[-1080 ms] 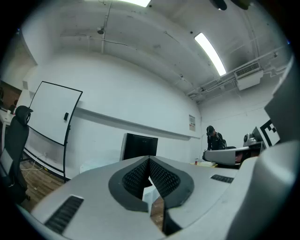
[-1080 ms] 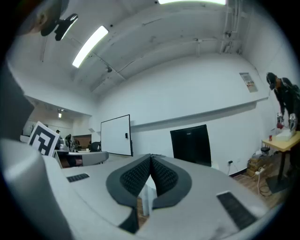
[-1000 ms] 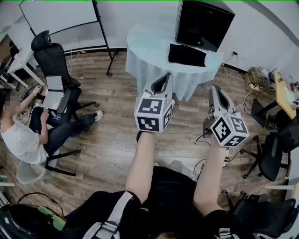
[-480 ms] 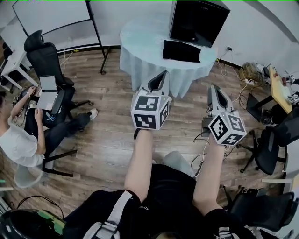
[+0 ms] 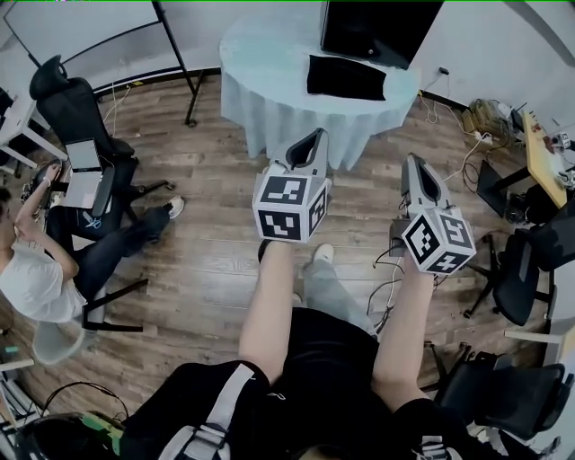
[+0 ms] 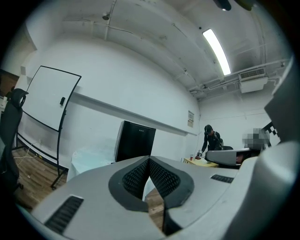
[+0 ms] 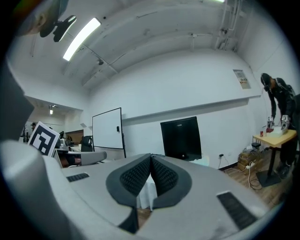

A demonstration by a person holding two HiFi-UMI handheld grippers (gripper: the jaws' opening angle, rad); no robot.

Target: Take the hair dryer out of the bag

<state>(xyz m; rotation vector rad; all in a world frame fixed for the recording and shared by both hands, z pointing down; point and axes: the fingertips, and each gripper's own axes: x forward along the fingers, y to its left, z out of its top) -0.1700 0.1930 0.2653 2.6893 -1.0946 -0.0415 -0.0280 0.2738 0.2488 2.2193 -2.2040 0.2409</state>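
Left gripper (image 5: 314, 137), right gripper (image 5: 415, 163): fingers (image 6: 136, 177) sitting pressed together, gripping nothing. Clothed tabletop (image 5: 269, 56) ahead carrying black bag (image 5: 346, 78), black box (image 5: 377, 25). Person (image 5: 40, 278) sitting left.

Round table (image 5: 269, 54) under pale blue cloth, on wooden floor (image 5: 207, 260) near far wall; tall black box (image 5: 377, 27) upright at table's far edge; whiteboard on stand (image 5: 81, 22) against far wall, left of table; black office chair (image 5: 67, 103) near whiteboard; seated person in white shirt (image 5: 36, 278) at floor's left edge, open laptop (image 5: 84, 166) before them; desk (image 5: 544, 157) at floor's right edge, cables (image 5: 490, 117) beside it; second black chair (image 5: 521, 278) near desk; standing person in black (image 6: 213, 138) bent over yellow desk; ceiling strip light (image 6: 216, 44) lit.
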